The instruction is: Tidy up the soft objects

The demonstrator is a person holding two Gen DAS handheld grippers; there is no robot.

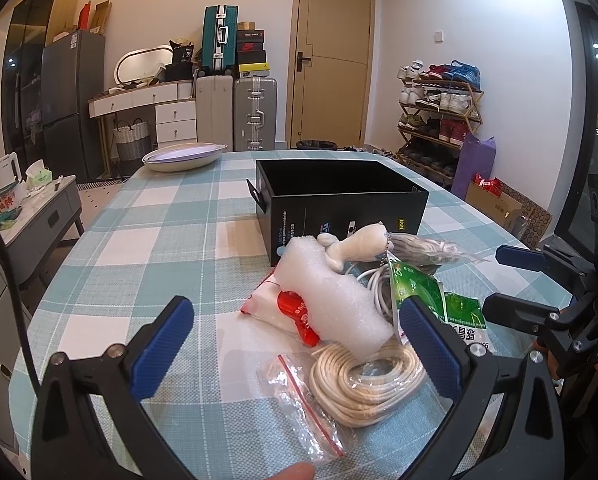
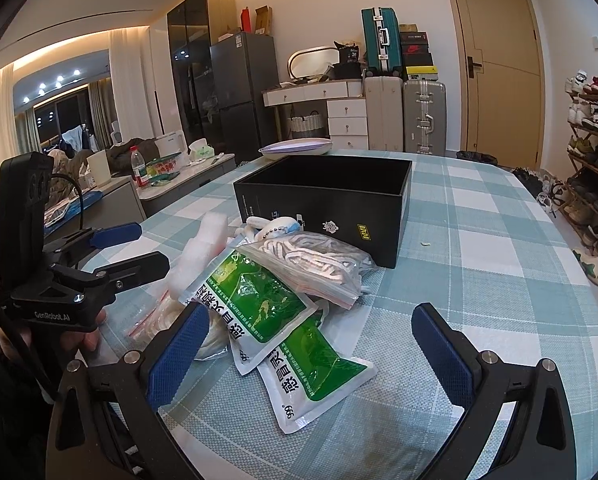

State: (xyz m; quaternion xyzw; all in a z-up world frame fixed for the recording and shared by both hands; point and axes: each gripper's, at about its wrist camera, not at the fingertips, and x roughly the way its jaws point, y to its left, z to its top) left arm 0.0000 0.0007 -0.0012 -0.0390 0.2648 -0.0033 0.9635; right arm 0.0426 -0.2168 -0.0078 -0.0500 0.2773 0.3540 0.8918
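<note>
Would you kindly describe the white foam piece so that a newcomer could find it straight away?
Start at the open black box on the checked tablecloth; the pile of soft items lies just in front of it. The foam piece rests on top of that pile's left side, over a red and white packet and a coiled cream cable. It alone is a chunky, bubbly, pure white block.

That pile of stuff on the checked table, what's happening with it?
A person holds two grippers over a heap of soft items in front of an open black box, which looks empty. The left gripper is open around a white foam piece and a coiled cream cable. The right gripper is open over two green sachets. Nothing is gripped yet.
</note>
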